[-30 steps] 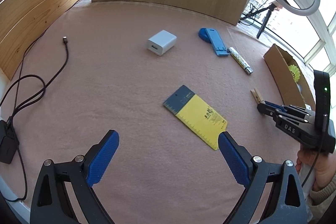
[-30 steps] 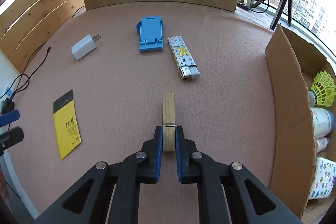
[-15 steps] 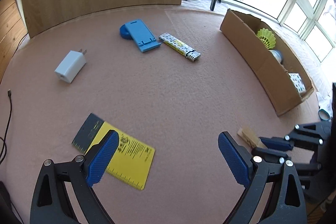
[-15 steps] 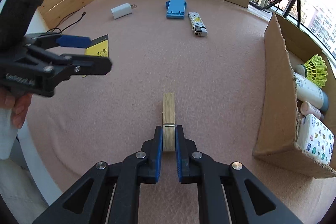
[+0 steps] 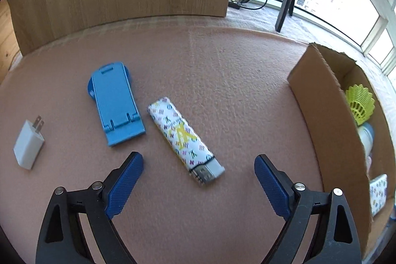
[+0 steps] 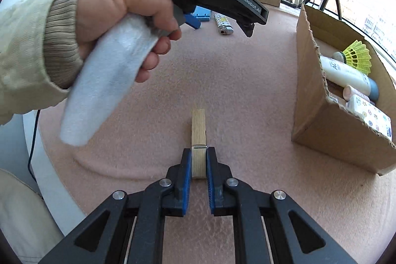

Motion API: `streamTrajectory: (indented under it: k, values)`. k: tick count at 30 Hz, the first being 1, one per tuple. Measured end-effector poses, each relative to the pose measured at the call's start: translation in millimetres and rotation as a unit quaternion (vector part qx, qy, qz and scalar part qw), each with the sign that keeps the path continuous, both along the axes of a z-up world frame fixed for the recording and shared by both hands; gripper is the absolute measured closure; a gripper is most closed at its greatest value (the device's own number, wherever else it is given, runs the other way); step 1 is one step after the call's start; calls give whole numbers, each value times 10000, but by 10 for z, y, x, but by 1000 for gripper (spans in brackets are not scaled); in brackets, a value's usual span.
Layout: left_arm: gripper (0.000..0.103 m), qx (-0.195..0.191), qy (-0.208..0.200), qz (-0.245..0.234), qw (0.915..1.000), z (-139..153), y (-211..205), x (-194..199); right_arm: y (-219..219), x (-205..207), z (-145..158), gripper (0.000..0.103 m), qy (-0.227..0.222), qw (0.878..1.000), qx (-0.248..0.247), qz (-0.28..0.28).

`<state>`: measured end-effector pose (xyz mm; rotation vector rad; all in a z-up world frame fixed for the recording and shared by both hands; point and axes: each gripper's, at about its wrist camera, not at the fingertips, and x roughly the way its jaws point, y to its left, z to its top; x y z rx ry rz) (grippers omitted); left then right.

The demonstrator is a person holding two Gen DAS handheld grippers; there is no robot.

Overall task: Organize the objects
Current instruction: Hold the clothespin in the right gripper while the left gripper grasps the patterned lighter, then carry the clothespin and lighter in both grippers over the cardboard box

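- Over the preceding second the left gripper (image 5: 198, 180) swung away from the yellow ruler card, which left its view, and came to hover with the lighter (image 5: 184, 140) lying just ahead of its gap; the right gripper (image 6: 198, 162) kept its hold on the clothespin (image 6: 198, 132) and drew back from the objects on the mat.
- Left tongs: jaws spread wide, holding nothing; the lighter's metal end lay between the two blue pads (image 5: 125, 184), a little ahead of them and nearer the right-hand one.
- Right tongs: jaws closed on the rear of the wooden clothespin, whose free end projected straight ahead above the pink mat (image 6: 247, 81).
- Beyond the left tongs, to the left of the lighter, lay the blue phone stand (image 5: 115, 105), and farther left the white charger (image 5: 28, 142); the cardboard box (image 5: 329, 110) stood to the right.
- From the right tongs the box lay ahead and to the right, well apart from the clothespin.
- Step in hand, as judged: bringing the left tongs onto the lighter while the clothespin waited for the box. The lighter lay oblique to the gap, so the tongs would probably need turning to meet its long flat sides, then lowering squarely to avoid nudging the stand.
- Count on the mat: one lighter, one phone stand, one charger; one clothespin held.
- Count in the box: one yellow shuttlecock (image 6: 357, 56), one white bottle (image 6: 346, 73), one patterned packet (image 6: 371, 115), and a small pink-capped item only partly seen.
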<state>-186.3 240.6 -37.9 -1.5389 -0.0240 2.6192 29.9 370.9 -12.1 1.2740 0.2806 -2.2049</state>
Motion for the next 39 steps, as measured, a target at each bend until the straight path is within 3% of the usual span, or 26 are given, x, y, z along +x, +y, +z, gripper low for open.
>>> streamTrajectory:
  k: [1, 3, 5, 7, 12, 17, 25, 32, 39]
  values:
    - [22, -179, 72, -7, 9998, -5, 27, -17, 0, 7, 1, 92, 4, 10000, -5, -13]
    - [37, -132, 186, -62, 9997, 17, 33, -26, -7, 14, 4, 92, 21, 10000, 18, -16]
    - [66, -36, 218, -125, 9997, 46, 3, -9, -8, 19, 8, 92, 34, 10000, 27, -11]
    - [78, 68, 235, -218, 9995, 59, -59, 44, -6, 23, 9, 92, 35, 10000, 28, -15]
    - [79, 392, 220, -514, 9977, 66, -239, 293, -34, 16, 11, 92, 57, 9999, 104, -40]
    - [78, 530, 113, -595, 9968, 104, -538, 888, -85, -21, 15, 93, 96, 9997, 170, -169]
    - [78, 318, -43, -293, 9991, 249, -915, 1717, -211, -201, 34, 93, 135, 9988, 109, -458]
    - [78, 388, 370, -80, 9985, 661, -1112, 1828, -395, -316, 164, 93, 293, 9979, 80, -577]
    - [78, 531, 940, -114, 9941, 1239, -1254, 1869, -526, -403, 672, 93, 786, 9940, -197, -736]
